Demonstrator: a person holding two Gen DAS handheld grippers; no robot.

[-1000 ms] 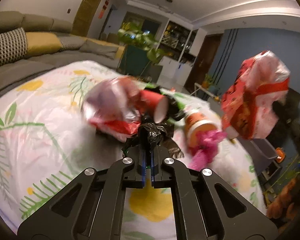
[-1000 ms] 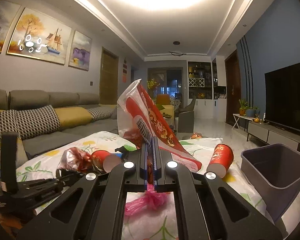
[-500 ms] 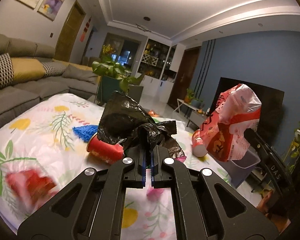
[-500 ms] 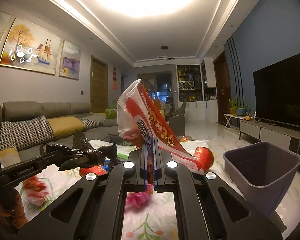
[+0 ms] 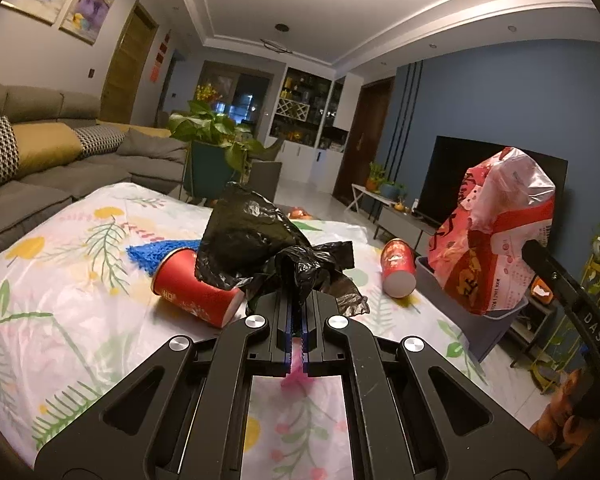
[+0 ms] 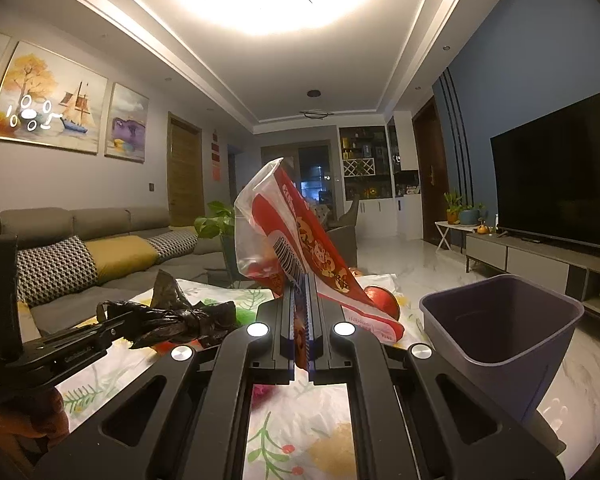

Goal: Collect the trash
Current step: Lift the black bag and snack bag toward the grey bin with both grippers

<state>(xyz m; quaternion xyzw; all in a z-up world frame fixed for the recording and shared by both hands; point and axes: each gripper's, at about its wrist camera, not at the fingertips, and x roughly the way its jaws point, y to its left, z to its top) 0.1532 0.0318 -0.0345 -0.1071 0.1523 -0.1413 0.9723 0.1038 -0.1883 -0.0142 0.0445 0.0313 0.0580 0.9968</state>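
My left gripper [image 5: 296, 308] is shut on a crumpled black plastic bag [image 5: 256, 240], held above the floral-covered table [image 5: 60, 280]. The same black bag [image 6: 172, 318] shows at the left of the right wrist view. My right gripper [image 6: 300, 308] is shut on a red and white snack bag [image 6: 296, 240], which hangs over the grey bin [image 5: 476, 328] in the left wrist view as the snack bag [image 5: 496, 232]. The grey bin [image 6: 508, 332] stands at the table's right edge. Two red paper cups [image 5: 196, 292] [image 5: 398, 266] lie on the table.
A blue scrubby cloth [image 5: 156, 250] lies behind the near cup and a pink scrap [image 5: 296, 378] sits under my left fingers. A grey sofa [image 5: 40, 168] runs along the left, a potted plant [image 5: 216, 136] beyond the table, a TV [image 6: 556, 172] on the right.
The left gripper has lifted the black bag clear of the table and swung right. The right gripper carried the snack bag nearer to the bin.
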